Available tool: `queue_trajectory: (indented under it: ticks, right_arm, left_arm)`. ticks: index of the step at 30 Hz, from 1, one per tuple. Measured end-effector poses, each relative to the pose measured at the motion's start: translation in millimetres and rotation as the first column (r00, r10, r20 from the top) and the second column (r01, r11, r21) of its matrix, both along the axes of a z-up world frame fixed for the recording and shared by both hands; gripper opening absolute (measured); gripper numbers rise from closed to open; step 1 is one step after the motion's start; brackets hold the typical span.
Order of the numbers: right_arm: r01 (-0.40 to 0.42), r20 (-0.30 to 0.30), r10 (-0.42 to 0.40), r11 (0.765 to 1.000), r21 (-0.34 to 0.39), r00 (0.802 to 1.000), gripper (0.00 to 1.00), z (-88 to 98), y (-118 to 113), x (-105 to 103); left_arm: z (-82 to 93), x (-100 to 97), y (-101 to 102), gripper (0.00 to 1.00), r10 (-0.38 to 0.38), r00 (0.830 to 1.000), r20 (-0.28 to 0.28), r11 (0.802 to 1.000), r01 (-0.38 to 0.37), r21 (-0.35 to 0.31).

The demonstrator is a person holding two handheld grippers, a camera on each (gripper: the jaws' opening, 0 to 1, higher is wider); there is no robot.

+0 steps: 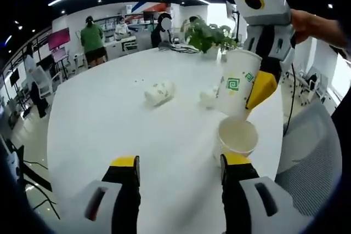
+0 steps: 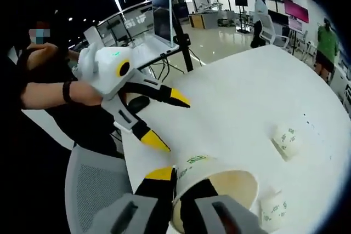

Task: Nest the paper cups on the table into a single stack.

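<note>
One cup (image 2: 219, 190) in right tongs (image 2: 184, 190) (base hidden).

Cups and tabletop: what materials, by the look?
Held cup: likely paper, matte white wall with a printed green logo and a rolled rim, pinched by the right tongs. Upright cup below it: the same matte white. Table: smooth white, faint sheen, probably laminate; can't confirm.

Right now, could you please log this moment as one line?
right gripper: shut on held cup | left gripper: open | upright cup: directly below held cup | two cups lying on table
</note>
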State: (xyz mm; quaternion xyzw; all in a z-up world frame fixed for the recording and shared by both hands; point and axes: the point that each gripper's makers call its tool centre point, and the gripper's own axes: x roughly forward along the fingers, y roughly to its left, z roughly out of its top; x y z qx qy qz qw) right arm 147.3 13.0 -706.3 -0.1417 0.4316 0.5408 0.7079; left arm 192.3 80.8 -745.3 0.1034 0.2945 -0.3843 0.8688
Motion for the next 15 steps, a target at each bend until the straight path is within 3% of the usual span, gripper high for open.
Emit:
queue_trajectory:
  ticks: [15]
  right_arm:
    - [-0.163, -0.007, 0.164, 0.978, -0.131, 0.986, 0.0, -16.7, 1, -30]
  left_arm:
    - [-9.6, -11.5, 3, 0.63, 0.013, 0.999, -0.032, 1.0, -0.014, -0.019]
